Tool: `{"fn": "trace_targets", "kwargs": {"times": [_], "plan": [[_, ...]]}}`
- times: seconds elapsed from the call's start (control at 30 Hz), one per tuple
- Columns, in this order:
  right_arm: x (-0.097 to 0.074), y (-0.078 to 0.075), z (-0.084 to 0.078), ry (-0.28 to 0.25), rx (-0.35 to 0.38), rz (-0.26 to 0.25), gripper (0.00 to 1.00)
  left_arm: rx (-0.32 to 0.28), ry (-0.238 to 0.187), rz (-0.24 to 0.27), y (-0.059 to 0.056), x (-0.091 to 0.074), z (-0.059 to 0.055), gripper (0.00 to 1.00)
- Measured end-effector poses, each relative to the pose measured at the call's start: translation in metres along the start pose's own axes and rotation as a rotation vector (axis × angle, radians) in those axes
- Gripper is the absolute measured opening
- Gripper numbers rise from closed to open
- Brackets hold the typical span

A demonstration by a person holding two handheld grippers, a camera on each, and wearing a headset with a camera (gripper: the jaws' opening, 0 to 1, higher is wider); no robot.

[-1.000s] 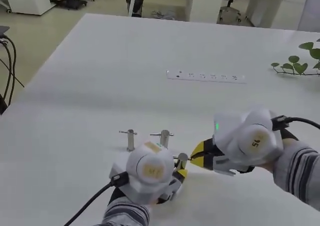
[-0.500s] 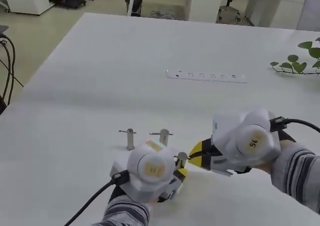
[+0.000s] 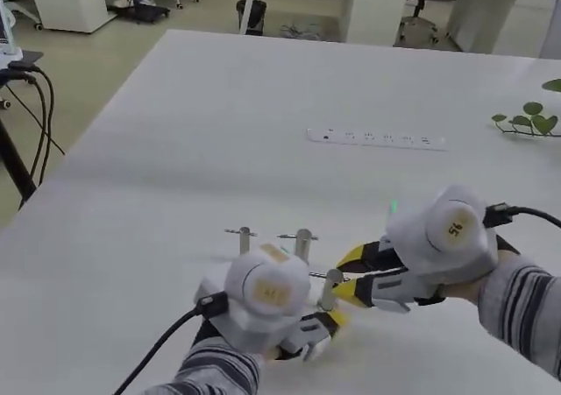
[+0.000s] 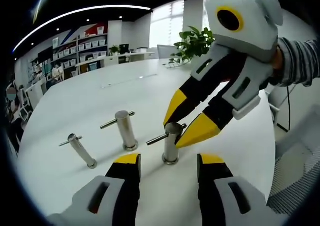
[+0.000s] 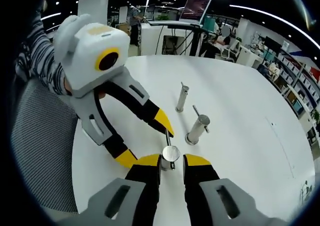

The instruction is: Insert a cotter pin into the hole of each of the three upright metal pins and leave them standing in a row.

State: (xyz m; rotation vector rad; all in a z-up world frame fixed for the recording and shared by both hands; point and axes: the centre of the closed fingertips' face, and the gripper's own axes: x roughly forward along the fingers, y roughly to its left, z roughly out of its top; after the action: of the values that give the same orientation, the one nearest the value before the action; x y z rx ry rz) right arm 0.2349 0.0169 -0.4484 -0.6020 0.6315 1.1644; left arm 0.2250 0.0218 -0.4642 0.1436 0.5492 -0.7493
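Three upright metal pins stand in a row on the white table, each with a cotter pin through its top: the far pin [image 3: 244, 240], the middle pin [image 3: 303, 243] and the near pin [image 3: 329, 290]. In the left gripper view the near pin [image 4: 171, 143] stands just ahead of my open left gripper [image 4: 169, 160], between its yellow tips. My right gripper [image 3: 348, 275] comes in from the right, its jaws apart on either side of the near pin's head [image 5: 170, 156]. The cotter pin [image 4: 157, 138] sticks out sideways from that pin.
A white power strip [image 3: 377, 138] lies across the table further back. A green plant sprig [image 3: 526, 119] sits at the far right edge. Bare table top [image 3: 175, 150] spreads to the left and behind the pins. Office furniture stands beyond the table.
The right gripper's jaws, together at the near pin before, now stand apart around its head. The head camera has shifted, so the whole scene sits a little further right.
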Motion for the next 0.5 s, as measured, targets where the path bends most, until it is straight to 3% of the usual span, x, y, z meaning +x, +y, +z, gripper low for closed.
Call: {"fn": "trace_targets", "kwargs": {"times": [0.27, 0.5], "plan": [[0.009, 0.002, -0.001, -0.009, 0.055, 0.029, 0.1, -0.019, 0.004, 0.006, 0.002, -0.012, 0.001, 0.48], [0.009, 0.002, -0.001, -0.012, 0.06, 0.042, 0.09, -0.038, -0.002, 0.025, 0.008, -0.022, 0.002, 0.5]]}}
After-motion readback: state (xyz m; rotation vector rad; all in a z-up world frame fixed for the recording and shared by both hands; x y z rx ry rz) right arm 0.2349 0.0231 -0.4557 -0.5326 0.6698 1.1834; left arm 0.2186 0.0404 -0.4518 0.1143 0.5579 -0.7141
